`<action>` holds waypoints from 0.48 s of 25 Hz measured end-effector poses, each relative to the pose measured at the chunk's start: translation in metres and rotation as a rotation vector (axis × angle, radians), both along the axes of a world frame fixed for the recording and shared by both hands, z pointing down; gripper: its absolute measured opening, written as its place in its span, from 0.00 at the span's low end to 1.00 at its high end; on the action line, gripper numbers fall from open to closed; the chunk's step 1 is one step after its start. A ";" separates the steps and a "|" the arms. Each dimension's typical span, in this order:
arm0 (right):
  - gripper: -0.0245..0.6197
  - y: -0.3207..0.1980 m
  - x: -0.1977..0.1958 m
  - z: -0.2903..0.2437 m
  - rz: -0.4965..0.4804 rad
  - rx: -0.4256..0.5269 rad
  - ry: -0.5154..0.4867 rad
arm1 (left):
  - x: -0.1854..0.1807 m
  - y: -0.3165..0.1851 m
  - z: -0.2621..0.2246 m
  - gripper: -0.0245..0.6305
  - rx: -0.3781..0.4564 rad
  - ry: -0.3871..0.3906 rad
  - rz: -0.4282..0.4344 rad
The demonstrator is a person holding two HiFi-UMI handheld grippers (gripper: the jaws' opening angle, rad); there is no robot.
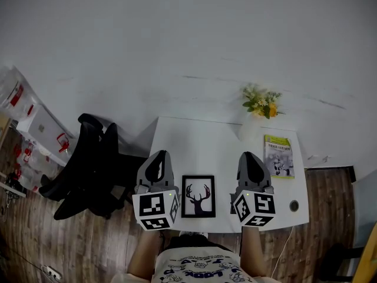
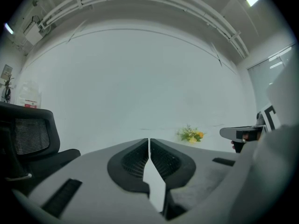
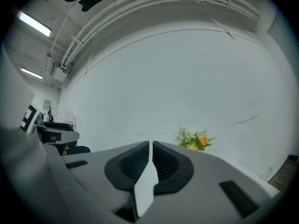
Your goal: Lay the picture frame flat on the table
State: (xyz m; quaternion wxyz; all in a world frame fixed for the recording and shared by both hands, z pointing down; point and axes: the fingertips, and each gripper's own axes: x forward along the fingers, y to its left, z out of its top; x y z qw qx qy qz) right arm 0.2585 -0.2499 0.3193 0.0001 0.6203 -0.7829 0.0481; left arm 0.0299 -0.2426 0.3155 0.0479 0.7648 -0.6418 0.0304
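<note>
I'm seeing the picture frame, a black rectangular frame around a white print with a dark antlered deer head. It's sitting on the white table near the front edge, right between the two grippers, apparently lying face up. The left gripper is just to its left and the right gripper just to its right, neither touching it. Both are clenched with the jaws meeting and nothing between them. Beyond the right gripper, a green-covered book is lying flat; its cover print is too small to read. Yellow flowers are standing farther out. A black chair is sitting left of the left gripper.
</note>
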 end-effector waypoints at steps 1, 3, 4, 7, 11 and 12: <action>0.10 0.000 0.000 0.000 0.001 0.000 0.000 | -0.001 0.000 -0.001 0.09 0.001 0.001 -0.001; 0.11 0.000 0.000 0.000 0.003 0.000 0.002 | -0.001 -0.001 -0.001 0.09 0.002 0.004 -0.004; 0.10 0.000 -0.001 0.000 0.004 0.001 0.004 | -0.001 -0.001 -0.001 0.09 0.002 0.004 -0.004; 0.10 -0.001 0.000 0.000 0.004 0.002 0.006 | -0.001 -0.001 0.000 0.09 -0.001 0.002 -0.004; 0.11 -0.001 0.001 -0.001 0.006 0.003 0.007 | -0.001 -0.002 0.000 0.09 -0.004 0.003 -0.006; 0.10 -0.001 0.001 -0.001 0.007 0.003 0.007 | -0.001 -0.002 0.000 0.09 -0.004 0.003 -0.006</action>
